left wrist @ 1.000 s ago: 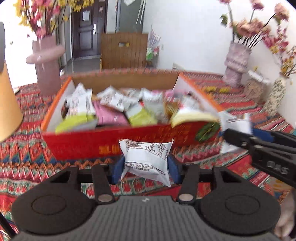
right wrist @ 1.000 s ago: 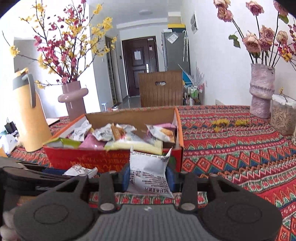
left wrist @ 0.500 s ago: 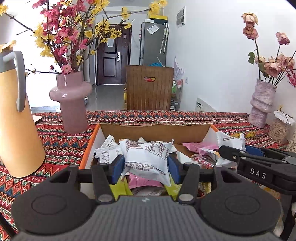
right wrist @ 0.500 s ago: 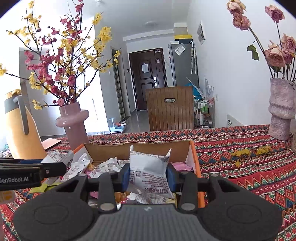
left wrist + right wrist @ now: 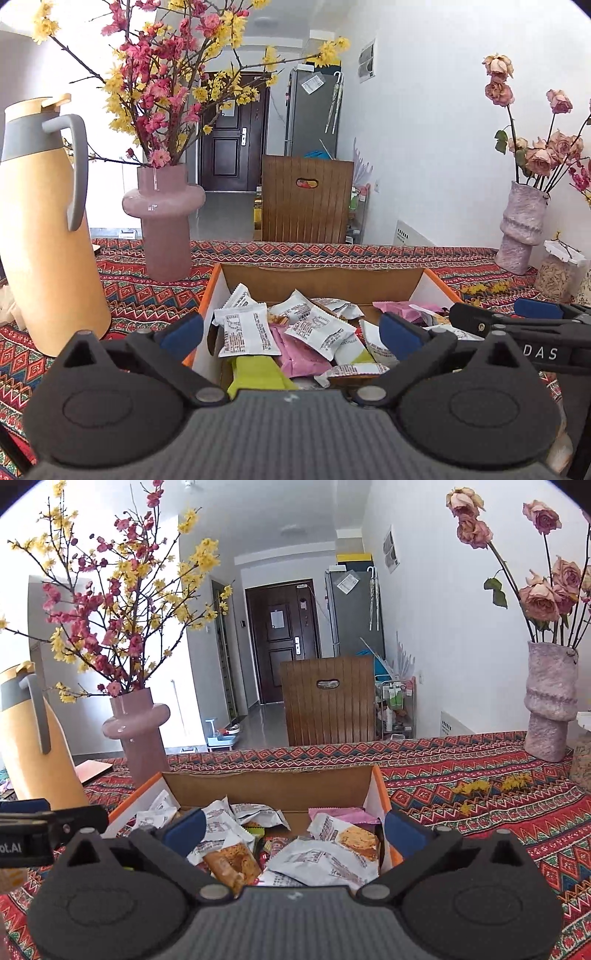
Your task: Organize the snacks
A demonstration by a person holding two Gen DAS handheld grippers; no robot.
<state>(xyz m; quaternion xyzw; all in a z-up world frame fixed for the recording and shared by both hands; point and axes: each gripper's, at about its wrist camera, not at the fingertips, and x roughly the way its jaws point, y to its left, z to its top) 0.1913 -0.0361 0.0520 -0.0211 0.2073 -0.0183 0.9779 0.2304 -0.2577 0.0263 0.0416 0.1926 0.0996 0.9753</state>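
Below both grippers a cardboard box [image 5: 436,286] of snack packets [image 5: 245,332] is seen; left gripper [image 5: 291,332] and right gripper [image 5: 293,825], just opened wide, are empty, so more snacks must probably be fetched.

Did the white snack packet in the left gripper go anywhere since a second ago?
Yes. The left hand-held gripper has just opened, and the white snack packet dropped into the cardboard box, no longer in front of it.

The worktop [image 5: 480,812] had a bright red cloth with zigzag patterns. An open cardboard box [image 5: 321,282] full of snack packs sat on it. A tall yellow jug [image 5: 40,229] and a pink vase [image 5: 164,221] stood at the left. A bumpy purple vase [image 5: 550,709] stood at the right, with little yellow petals [image 5: 476,786] lying nearby.
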